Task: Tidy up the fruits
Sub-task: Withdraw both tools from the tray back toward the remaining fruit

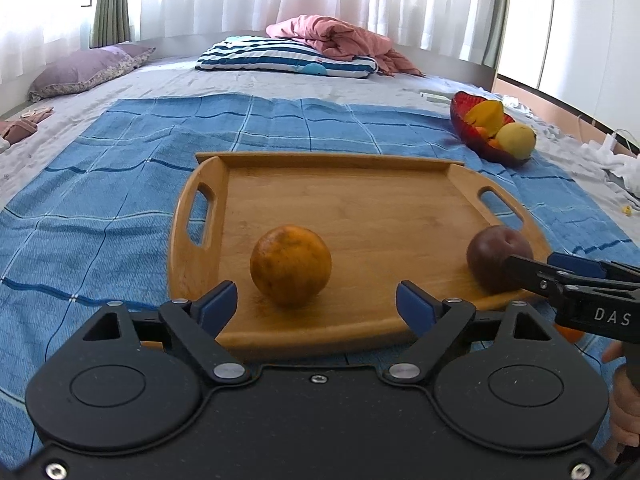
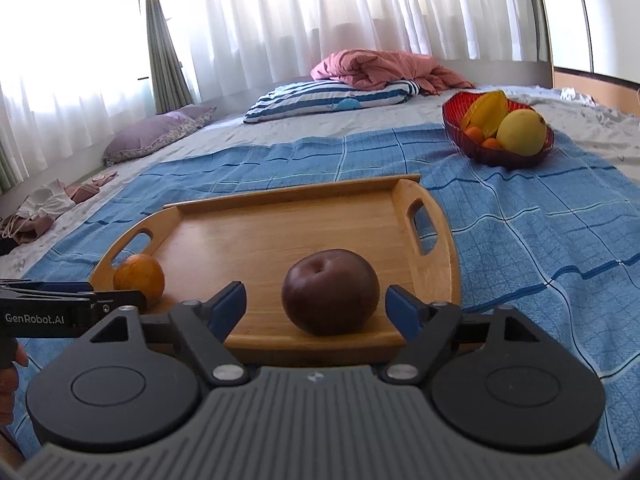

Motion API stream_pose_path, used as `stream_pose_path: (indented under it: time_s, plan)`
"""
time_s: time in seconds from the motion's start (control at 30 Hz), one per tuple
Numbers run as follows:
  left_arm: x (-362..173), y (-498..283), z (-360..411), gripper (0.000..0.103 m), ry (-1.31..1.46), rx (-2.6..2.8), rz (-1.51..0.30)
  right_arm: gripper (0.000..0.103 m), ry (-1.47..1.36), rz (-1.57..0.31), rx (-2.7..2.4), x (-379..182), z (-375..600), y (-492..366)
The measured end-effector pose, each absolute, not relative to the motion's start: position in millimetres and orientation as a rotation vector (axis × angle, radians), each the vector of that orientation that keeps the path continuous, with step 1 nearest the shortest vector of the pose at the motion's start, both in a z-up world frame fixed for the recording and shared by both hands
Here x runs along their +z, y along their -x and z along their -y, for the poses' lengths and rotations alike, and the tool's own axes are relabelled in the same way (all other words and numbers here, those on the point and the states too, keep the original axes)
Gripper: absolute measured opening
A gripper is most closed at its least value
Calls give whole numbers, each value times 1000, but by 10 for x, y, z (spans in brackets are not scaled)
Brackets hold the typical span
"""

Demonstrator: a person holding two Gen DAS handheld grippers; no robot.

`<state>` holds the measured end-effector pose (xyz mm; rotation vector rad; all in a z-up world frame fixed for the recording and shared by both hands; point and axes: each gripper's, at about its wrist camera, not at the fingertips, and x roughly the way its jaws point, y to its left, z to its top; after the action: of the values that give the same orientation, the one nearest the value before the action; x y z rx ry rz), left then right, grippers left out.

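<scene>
A wooden tray (image 1: pixel 360 196) (image 2: pixel 280 232) with cut-out handles lies on a blue checked cloth. An orange (image 1: pixel 291 265) (image 2: pixel 139 277) rests near the tray's front left. A dark red plum-like fruit (image 1: pixel 498 258) (image 2: pixel 330 291) rests near its front right. My left gripper (image 1: pixel 316 300) is open, its blue pads apart on either side of the orange without touching it. My right gripper (image 2: pixel 316 304) is open around the dark fruit, pads clear of it. In the left wrist view the right gripper's fingers (image 1: pixel 532 272) partly cover that fruit.
A red bowl (image 1: pixel 464 124) (image 2: pixel 454 128) with a yellow fruit (image 2: pixel 522 132), small oranges and a yellow-orange piece stands at the back right on the cloth. Pillows and a pink blanket (image 2: pixel 384 68) lie farther back on the bed. Crumpled clothes lie at the left edge.
</scene>
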<state>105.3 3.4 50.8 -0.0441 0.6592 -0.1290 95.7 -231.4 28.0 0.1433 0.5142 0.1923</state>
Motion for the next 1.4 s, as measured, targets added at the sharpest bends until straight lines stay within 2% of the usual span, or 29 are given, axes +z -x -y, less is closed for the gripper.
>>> stream_pose_path:
  time_s: [0.7,1.4]
  plan:
    - [391,-480,48,92,4,-183,-627,95,-99,-413,179,204,2156,-413]
    - [453,-109,-116,94,103,-188,-620,103,53,-325,159,112,1935,-67]
